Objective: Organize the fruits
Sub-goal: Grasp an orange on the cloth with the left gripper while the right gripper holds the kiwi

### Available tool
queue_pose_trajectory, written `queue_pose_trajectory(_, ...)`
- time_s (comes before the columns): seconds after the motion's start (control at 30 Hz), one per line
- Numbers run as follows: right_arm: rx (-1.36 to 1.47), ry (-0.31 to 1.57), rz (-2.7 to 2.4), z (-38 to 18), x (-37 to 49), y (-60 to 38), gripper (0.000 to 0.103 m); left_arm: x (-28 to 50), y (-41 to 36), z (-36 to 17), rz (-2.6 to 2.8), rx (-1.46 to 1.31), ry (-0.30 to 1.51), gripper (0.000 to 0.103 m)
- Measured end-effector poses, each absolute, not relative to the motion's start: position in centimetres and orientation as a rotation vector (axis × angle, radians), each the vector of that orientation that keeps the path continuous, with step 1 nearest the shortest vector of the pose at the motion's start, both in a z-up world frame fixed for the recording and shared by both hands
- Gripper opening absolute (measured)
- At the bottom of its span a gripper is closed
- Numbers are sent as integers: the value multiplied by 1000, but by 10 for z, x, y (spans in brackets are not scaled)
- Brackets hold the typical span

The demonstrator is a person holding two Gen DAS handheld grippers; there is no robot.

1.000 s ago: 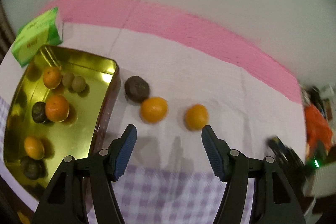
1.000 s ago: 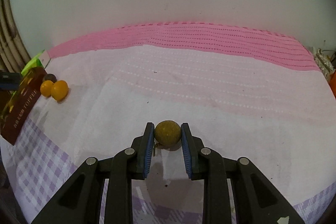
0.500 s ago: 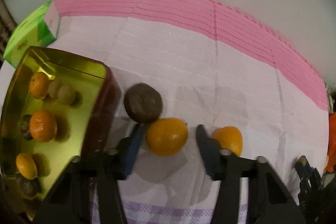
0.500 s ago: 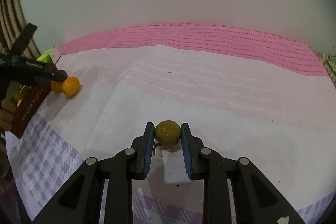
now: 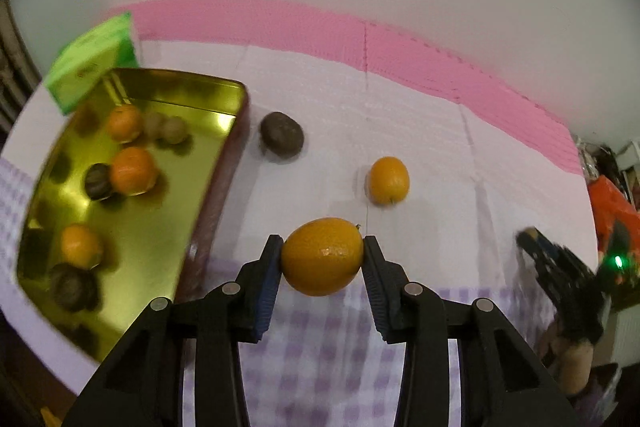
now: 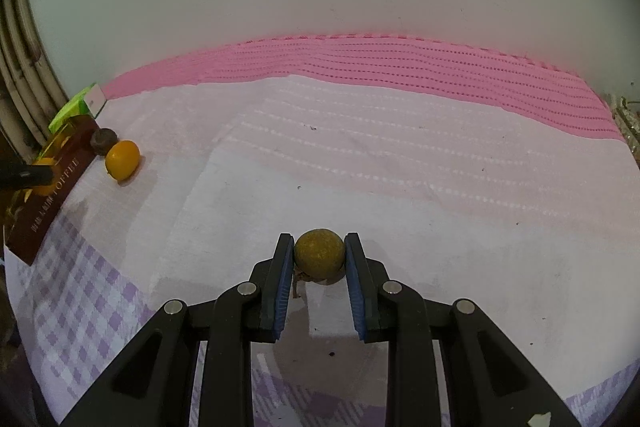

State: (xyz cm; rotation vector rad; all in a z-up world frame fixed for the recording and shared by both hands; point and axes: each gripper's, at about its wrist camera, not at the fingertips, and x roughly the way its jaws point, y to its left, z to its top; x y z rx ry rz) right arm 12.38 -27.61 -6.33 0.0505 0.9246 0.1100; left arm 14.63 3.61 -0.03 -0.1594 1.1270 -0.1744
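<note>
**Orange fruit clamped, brown fruit clamped**

Orange citrus sits pressed between the blue pads of the left hand-held gripper, raised off the surface. At ten o'clock from it lies the gold tin tray, holding several oranges and dark fruits. A dark brown fruit rests on the cloth just beside the tray's right wall, at eleven o'clock from the gripped citrus. A second orange lies at one o'clock, apart from both. A green box stands behind the tray. The right hand-held gripper is clamped on a small round brownish fruit, low over the pale cloth, well apart from the tray at nine o'clock.
</note>
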Motion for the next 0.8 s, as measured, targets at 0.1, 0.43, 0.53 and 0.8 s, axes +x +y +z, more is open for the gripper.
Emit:
queue_pose_trajectory(0.1,35,926,102,-64,123,-274,23,126,45,14,-162,-131,1080,41)
queue_pose_trajectory(0.43,-21,932,71,-64,123,-267,23,83,82,36,-111,-69,991,41)
queue_pose_trajectory(0.53,-31,932,64,-65,123,-267,23,77,93,38,-96,-69,980,41)
queue_pose_trajectory(0.8,-43,932,42,-65,123,-265,23,74,115,44,-45,-47,921,41)
